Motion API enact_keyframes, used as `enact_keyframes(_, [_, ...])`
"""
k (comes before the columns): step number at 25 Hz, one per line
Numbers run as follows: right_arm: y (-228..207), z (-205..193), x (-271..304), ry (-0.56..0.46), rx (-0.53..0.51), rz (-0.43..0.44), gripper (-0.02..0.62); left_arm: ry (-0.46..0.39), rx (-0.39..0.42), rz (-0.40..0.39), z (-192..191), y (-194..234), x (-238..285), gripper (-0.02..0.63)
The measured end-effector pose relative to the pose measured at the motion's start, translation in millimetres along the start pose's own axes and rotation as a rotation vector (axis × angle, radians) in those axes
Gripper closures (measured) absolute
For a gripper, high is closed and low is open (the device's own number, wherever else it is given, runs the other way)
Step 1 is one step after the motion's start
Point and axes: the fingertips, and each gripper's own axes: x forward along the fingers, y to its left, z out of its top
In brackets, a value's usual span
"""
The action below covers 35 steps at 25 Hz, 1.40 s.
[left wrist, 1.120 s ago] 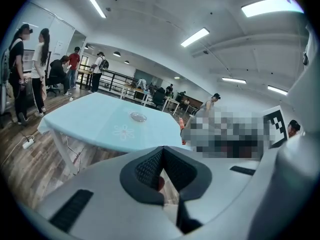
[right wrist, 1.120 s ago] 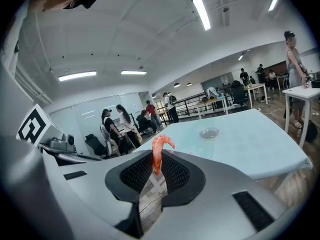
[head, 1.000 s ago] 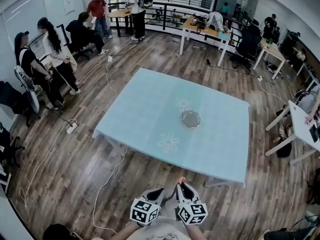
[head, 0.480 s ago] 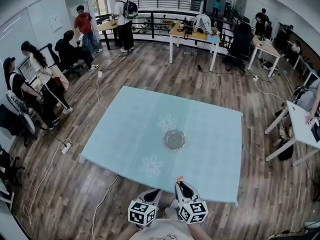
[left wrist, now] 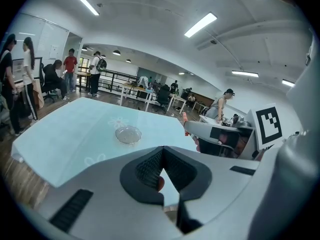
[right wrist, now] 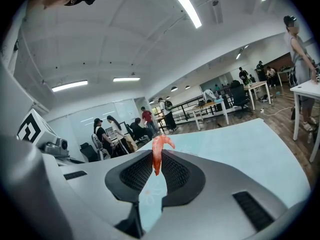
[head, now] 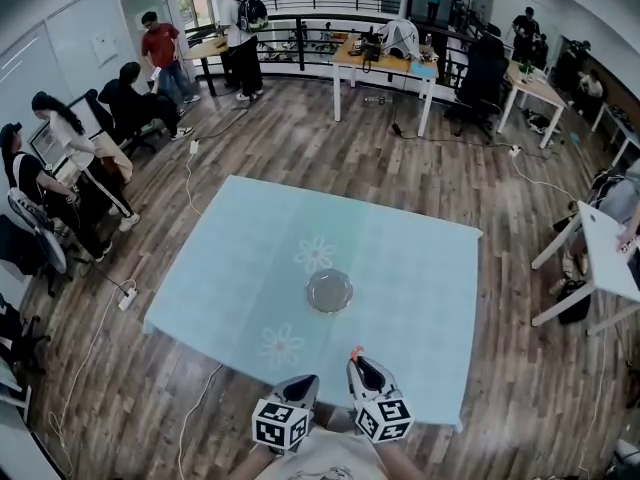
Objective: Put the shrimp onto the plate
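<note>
Has the shrimp [right wrist: 158, 156] pinched between the right gripper's [head: 360, 365] fingers [right wrist: 176, 173] near the tabletop's [head: 240, 258] front edge, well apart from the empty plate [head: 329, 291], leaving carry and release undone, with the left gripper's [head: 304, 381] fingers together, seemingly on nothing.

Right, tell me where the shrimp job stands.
Done: the curled orange shrimp is picked up, pinched between the right gripper's fingers. In hand: that gripper holds it in the air by the near edge of the light blue table, short of the small clear glass plate. Left: the plate is empty, so the shrimp has yet to be carried over it and released.
</note>
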Motion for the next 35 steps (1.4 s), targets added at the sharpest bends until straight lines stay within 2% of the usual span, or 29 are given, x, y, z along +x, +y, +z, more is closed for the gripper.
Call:
enact_keyframes(6, [-9,1,11,0.005,-0.009,0.003,0.525,0.029,-0.011,0.002,-4,4,15,0.600])
enact_keyframes(10, [-16,4,23,0.009,-0.009,-0.014,0.525,0.041,0.009,-0.015,4,10,31,0.600])
enact_keyframes(21, [-21,1,83,0.053,-0.034,-0.050,0.525,0.074,0.044,-0.038,27,66,62,0.600])
enact_keyframes(35, [-31,-20,170,0.166,-0.094,-0.064,0.525,0.090,0.033,-0.054,41,135,105,0.600])
